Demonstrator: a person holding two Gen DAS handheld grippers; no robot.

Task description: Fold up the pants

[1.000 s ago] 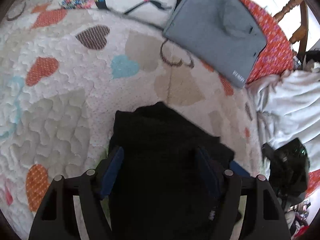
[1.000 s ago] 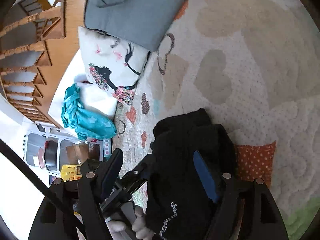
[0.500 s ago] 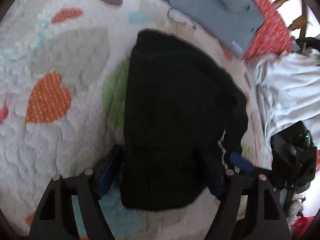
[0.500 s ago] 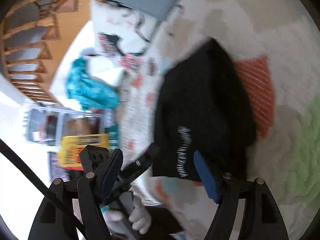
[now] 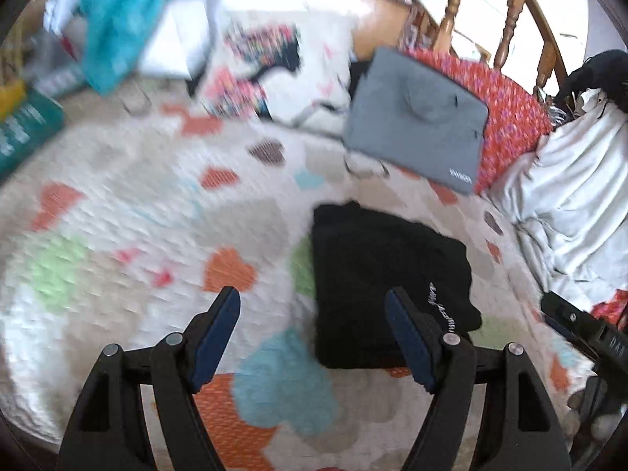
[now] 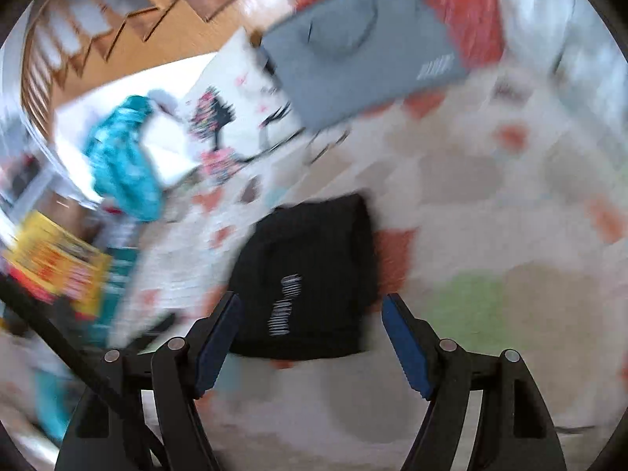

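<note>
I see pants [image 5: 384, 286] folded compact on quilt [image 5: 129, 212] | left gripper [image 5: 314, 333] open, empty | right gripper [image 6: 310, 337] just widening, empty | I judge folding done, nothing left.

black pants [image 5: 386, 274], folded into a compact rectangle, white lettering near one edge, lying flat on quilt [image 5: 137, 212]

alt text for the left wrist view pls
Folded black pants lie on a heart-patterned quilt, just beyond the open, empty left claw. Behind them are a folded grey garment, a printed pillow and a wooden headboard.
</note>
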